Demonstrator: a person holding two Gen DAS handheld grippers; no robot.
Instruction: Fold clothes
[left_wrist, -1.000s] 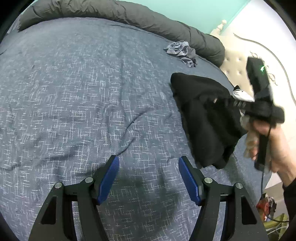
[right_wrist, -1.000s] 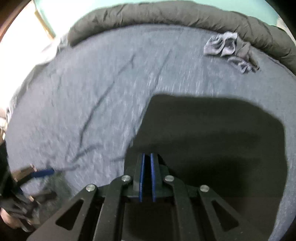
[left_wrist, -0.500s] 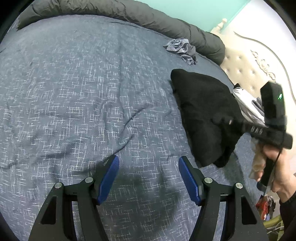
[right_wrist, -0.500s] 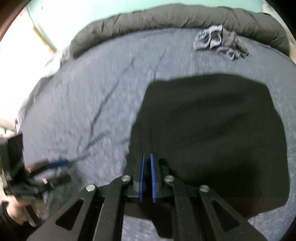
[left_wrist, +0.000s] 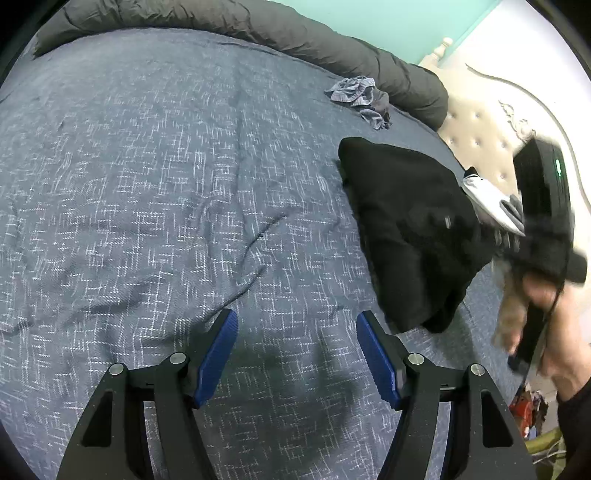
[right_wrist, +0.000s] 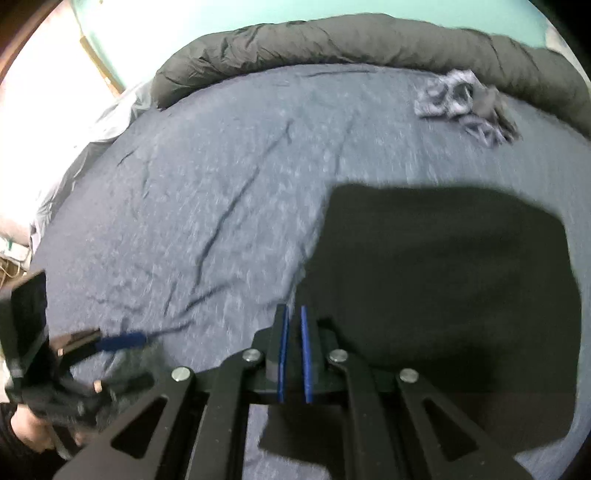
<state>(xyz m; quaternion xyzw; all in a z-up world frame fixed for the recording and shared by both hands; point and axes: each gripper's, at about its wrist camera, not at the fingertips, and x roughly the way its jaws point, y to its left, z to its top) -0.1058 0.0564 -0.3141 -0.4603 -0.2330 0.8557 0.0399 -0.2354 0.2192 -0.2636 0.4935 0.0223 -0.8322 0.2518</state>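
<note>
Left wrist view. My left tongs (left_wrist: 295, 350) hang over the bed (left_wrist: 147, 184) with the blue pads (left_wrist: 218, 354) spread wide and nothing between them; only the speckled blue bedspread lies beneath. The black garment (left_wrist: 410, 229), folded into a rough block, rests on the bed to the right of the tongs, apart from them. Past its far edge I see a white and grey piece of clothing (left_wrist: 491, 203), partly hidden by the right hand (left_wrist: 546, 317) and the body of the tool it grips, both blurred. A crumpled grey-blue garment (left_wrist: 360, 96) lies farther back, just beside the rolled dark duvet (left_wrist: 295, 40) that runs along the far edge of the bed. A tufted cream headboard (left_wrist: 484, 144) stands at the right.

Right wrist view. My right tongs (right_wrist: 293, 325) show their pads pressed nearly together, a thin slit between them and no cloth pinched. The black garment (right_wrist: 443, 280) lies flat directly ahead and to the right, its near edge passing under the tool's frame. The left tongs (right_wrist: 122, 341) appear blurred at lower left, over bare bedspread. The crumpled garment (right_wrist: 461, 103) sits at upper right against the duvet (right_wrist: 369, 44). Nothing lies between either tool and the black garment.
</note>
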